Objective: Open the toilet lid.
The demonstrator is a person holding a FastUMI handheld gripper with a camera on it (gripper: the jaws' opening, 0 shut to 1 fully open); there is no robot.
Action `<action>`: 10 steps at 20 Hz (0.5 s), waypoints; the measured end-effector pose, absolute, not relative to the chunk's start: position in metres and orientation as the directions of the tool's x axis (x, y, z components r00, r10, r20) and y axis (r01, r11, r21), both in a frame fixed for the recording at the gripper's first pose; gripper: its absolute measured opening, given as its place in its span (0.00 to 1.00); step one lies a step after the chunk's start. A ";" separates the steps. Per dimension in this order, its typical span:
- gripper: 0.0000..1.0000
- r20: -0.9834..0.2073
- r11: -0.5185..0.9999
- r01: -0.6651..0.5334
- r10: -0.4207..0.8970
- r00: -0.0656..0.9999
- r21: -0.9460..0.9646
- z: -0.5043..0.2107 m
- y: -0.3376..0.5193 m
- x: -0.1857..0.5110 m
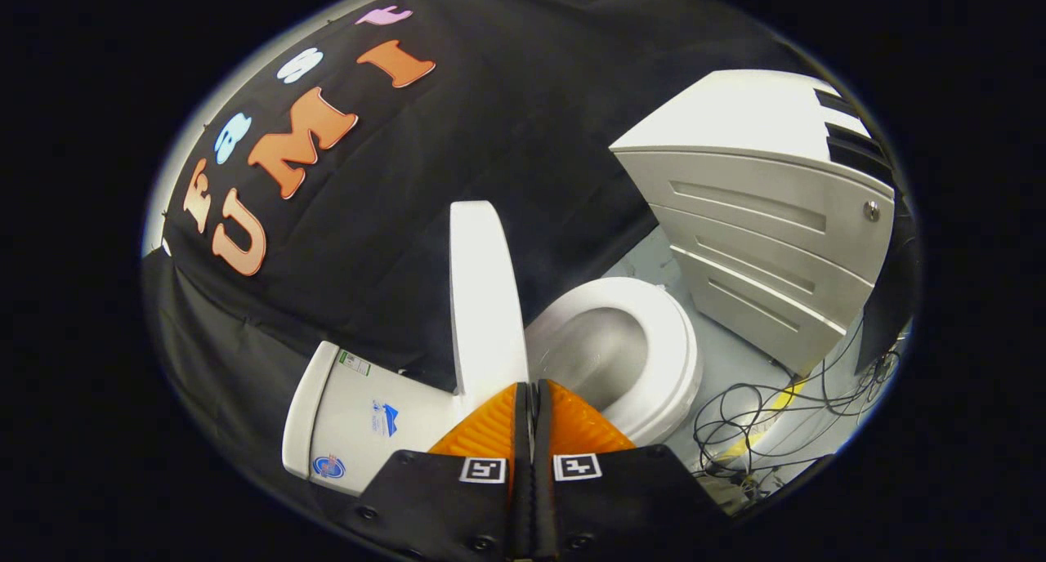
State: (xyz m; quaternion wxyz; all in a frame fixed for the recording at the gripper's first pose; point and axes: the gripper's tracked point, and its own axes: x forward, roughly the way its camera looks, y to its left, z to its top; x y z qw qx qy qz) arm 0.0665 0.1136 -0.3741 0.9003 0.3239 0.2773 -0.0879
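Hanging behind everything is the black cloth wall of the booth, draped in folds down to the pale grey floor. Against it stands a pale grey metal drawer cabinet with three recessed drawer fronts and a small round lock near its upper corner; the whole view is tilted, so the cabinet leans. Beside it sits the white ceramic toilet: its white cistern lies nearest the cloth and bears a few small stickers, and its round white seat ring rests down on the bowl, whose grey inside is open to view. The white plastic toilet lid is raised, standing on edge between the cistern and the seat, and its thin edge faces the camera just beyond the gripper tips. A tangle of thin black cables with a yellow strip among them lies on the floor between the toilet and the cabinet. The gripper has its two fingers pressed together with nothing between them, their tips just ahead of the lid's hinge end and the rim of the seat.
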 end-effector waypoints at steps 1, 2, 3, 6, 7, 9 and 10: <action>0.08 -0.553 0.778 0.331 0.024 0.833 0.534 -0.372 0.115 0.068; 0.08 -0.552 0.783 0.325 0.029 0.833 0.531 -0.369 0.119 0.067; 0.08 -0.549 0.789 0.317 0.030 0.835 0.526 -0.367 0.121 0.068; 0.08 -0.538 0.824 0.277 0.040 0.842 0.495 -0.354 0.137 0.069; 0.08 -0.534 0.834 0.264 0.043 0.844 0.485 -0.350 0.142 0.069; 0.08 -0.529 0.849 0.243 0.049 0.847 0.469 -0.343 0.153 0.070; 0.08 -0.527 0.857 0.234 0.051 0.848 0.460 -0.339 0.157 0.069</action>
